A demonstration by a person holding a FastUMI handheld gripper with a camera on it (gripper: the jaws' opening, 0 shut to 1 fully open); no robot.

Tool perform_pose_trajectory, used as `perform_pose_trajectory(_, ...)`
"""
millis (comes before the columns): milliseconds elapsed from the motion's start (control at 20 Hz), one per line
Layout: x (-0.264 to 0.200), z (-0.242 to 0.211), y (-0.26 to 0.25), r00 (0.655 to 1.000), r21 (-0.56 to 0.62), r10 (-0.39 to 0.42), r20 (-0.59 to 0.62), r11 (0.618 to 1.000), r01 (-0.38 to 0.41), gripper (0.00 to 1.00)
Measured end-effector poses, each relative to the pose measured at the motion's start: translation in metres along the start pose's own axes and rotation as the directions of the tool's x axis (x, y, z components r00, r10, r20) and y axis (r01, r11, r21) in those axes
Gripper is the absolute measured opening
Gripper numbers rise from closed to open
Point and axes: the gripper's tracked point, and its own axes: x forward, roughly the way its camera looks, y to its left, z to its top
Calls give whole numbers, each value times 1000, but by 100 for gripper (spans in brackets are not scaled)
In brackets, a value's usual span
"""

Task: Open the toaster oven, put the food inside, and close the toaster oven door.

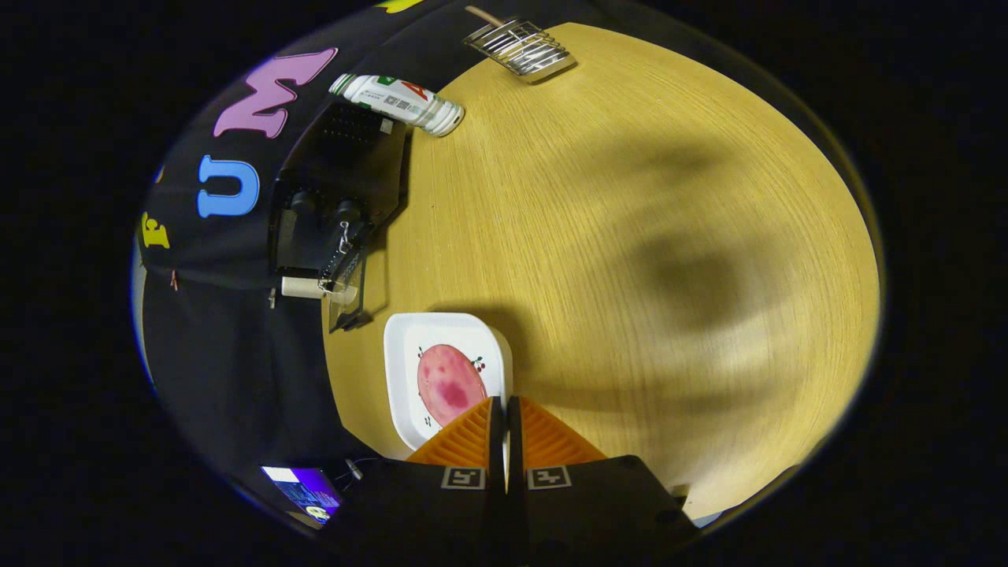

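A white square plate (405,354) carries a pink round slice of meat (449,384) and sits just ahead of my fingers on the wooden table (630,236). My gripper (504,405) is shut on the plate's near rim, and a white sliver of that rim shows in the narrow slit between the fingers. The black toaster oven (346,165) stands beyond the plate against the booth wall, with two knobs (324,206) facing me. Its glass door (350,295) with a pale handle (303,287) seems to hang open toward the plate.
A white bottle (398,101) with a green and red label lies on its side past the oven. A wire rack (520,47) rests at the table's far edge. A lit screen (303,492) glows beside my fingers, off the table.
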Motion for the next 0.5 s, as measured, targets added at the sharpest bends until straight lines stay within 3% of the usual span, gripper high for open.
perform_pose_trajectory(250,-9,-18,48,996,118,7,87,993,-17,5)
perform_pose_trajectory(500,8,-44,108,985,275,-28,172,961,-21,5)
